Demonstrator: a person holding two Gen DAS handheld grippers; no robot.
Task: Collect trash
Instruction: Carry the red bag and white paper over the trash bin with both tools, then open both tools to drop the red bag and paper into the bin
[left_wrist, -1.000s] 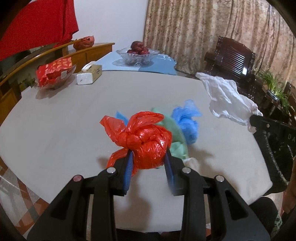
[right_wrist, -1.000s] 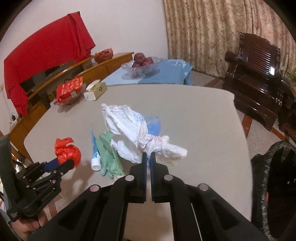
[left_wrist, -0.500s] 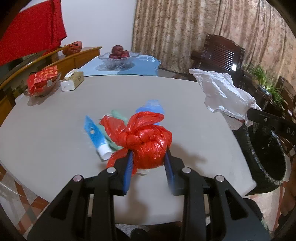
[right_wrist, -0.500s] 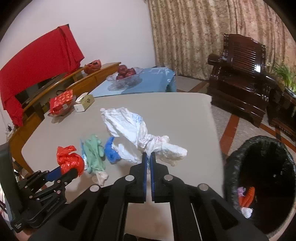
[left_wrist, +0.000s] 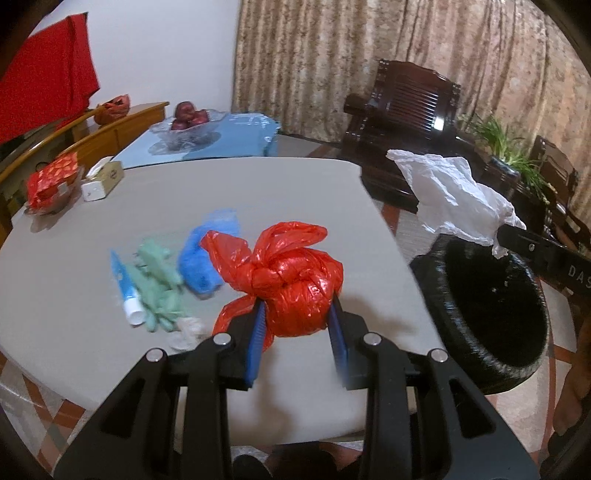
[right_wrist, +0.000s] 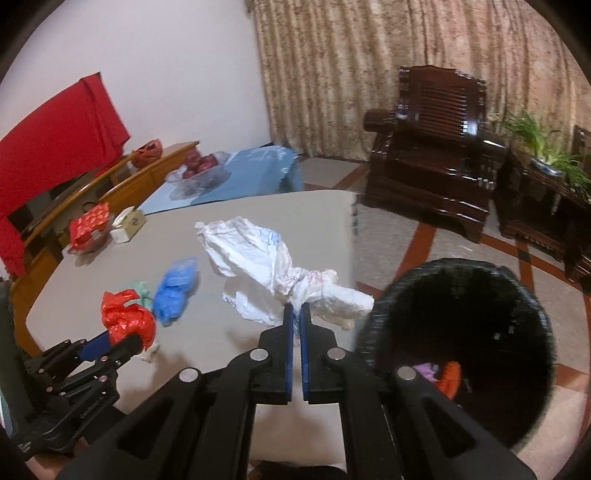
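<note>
My left gripper (left_wrist: 297, 317) clamps one knotted red bag (left_wrist: 295, 280) above the counter (left_wrist: 295, 192); my right gripper (right_wrist: 294, 314) pinches one crumpled white bag (right_wrist: 266, 266) by its knot beside the black bin (right_wrist: 461, 332). Both look light, soft and slippery, best held at the knot.

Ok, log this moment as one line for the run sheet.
left tool: shut on red bag, over table | right tool: shut on white bag, beside black bin | no drop yet
</note>
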